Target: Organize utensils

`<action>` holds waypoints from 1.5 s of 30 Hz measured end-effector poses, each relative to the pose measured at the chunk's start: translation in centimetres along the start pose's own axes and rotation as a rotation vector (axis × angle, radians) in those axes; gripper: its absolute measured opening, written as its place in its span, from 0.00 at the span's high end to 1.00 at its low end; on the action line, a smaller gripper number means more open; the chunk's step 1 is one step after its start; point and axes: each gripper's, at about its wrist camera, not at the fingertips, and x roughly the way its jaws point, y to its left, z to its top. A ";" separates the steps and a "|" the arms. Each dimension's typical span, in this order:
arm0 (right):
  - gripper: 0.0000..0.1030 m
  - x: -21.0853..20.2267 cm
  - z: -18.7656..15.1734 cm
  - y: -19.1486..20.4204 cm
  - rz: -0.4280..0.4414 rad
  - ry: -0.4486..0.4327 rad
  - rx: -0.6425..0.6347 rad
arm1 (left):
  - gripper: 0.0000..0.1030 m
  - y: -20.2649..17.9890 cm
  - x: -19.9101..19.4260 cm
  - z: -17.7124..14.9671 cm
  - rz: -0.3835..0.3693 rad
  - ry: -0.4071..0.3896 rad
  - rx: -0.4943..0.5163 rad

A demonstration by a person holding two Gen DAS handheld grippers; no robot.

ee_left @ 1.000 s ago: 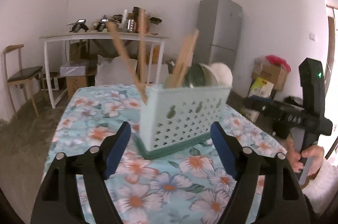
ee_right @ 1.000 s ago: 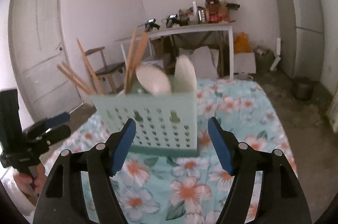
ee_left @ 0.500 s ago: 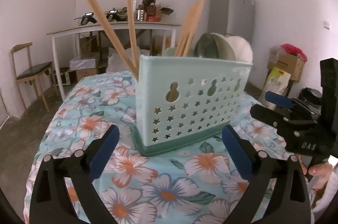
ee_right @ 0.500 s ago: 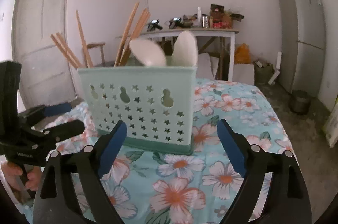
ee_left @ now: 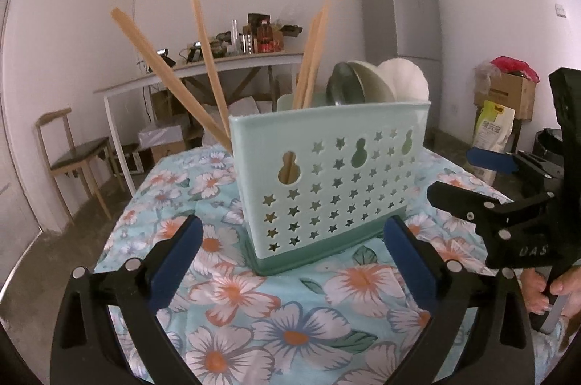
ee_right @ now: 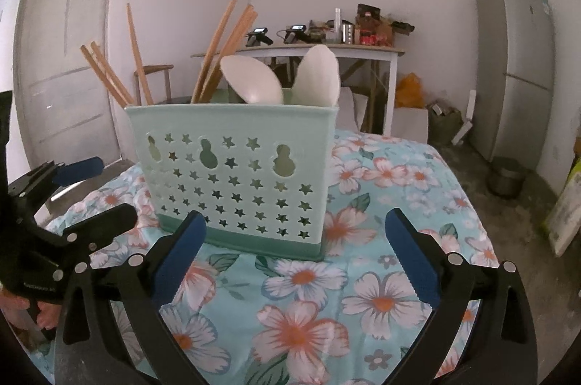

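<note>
A: What does your left wrist camera give you?

B: Your left gripper (ee_left: pixel 290 247) has its blue fingers (ee_left: pixel 176 250) spread wide and holds nothing. The mint utensil basket (ee_left: pixel 337 181) stands upright on the floral tablecloth (ee_left: pixel 254 319), just past the fingertips and between them, not touching either. Wooden chopsticks (ee_left: pixel 170 72) lean out of its left end, more stand nearer the middle, and a dark green spoon (ee_left: pixel 343 87) and a white spoon (ee_left: pixel 403 80) rise at the right end. Your right gripper (ee_left: pixel 468 178) comes in from the right edge, jaws apart, with your hand (ee_left: pixel 548 287) on its handle.

A: And the right wrist camera?

B: Your right gripper (ee_right: pixel 296 247) is spread wide too, with nothing between its pads. The same basket (ee_right: pixel 236 174) sits ahead of it; the left fingertip overlaps its base in the picture, and you cannot tell whether they touch. Chopsticks (ee_right: pixel 105 76) fan out at the left, and two white spoons (ee_right: pixel 254 83) stand bowl-up toward the right. Your left gripper (ee_right: pixel 98 189) shows at the left edge, open. Behind stand a white table (ee_right: pixel 326 52), a grey refrigerator (ee_right: pixel 512 69) and a door (ee_right: pixel 65 51).
</note>
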 end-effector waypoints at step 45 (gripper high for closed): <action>0.08 -0.2 0.1 -0.6 -0.044 -0.022 0.019 | 0.05 0.4 0.6 -0.2 -0.007 0.036 -0.018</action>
